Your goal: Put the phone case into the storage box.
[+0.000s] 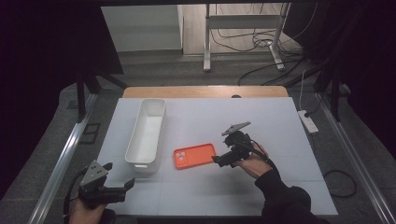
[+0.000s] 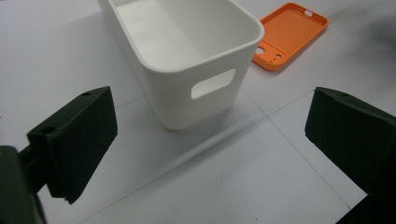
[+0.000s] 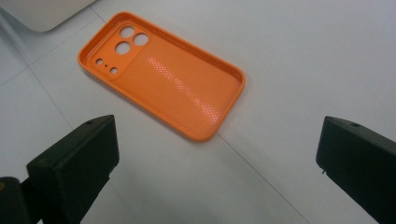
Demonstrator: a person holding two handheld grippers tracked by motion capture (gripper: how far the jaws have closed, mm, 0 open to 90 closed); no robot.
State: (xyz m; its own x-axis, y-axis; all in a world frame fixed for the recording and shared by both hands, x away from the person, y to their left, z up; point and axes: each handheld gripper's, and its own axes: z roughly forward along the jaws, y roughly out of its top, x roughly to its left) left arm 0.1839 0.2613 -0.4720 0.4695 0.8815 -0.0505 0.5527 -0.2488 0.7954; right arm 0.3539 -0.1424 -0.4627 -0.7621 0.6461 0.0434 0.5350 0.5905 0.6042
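An orange phone case (image 1: pixel 194 155) lies inner side up on the white table, just right of a long white bin (image 1: pixel 140 162) that is empty. My right gripper (image 1: pixel 222 154) is open and hovers at the case's right end, its jaws pointing left toward the case. In the right gripper view the case (image 3: pixel 163 74) lies beyond the wide-apart jaws of the gripper (image 3: pixel 217 158), untouched. My left gripper (image 1: pixel 119 174) is open near the table's front left corner. In the left gripper view, this gripper (image 2: pixel 210 144) faces the bin's handle end (image 2: pixel 187 93), with the case (image 2: pixel 290 35) behind it.
The white table top (image 1: pixel 261 126) has bare room on its right half and along the front. A wooden edge (image 1: pixel 205 91) runs along the far side. On the floor lie a power strip (image 1: pixel 308 121) and cables; a metal stand (image 1: pixel 208 46) is farther back.
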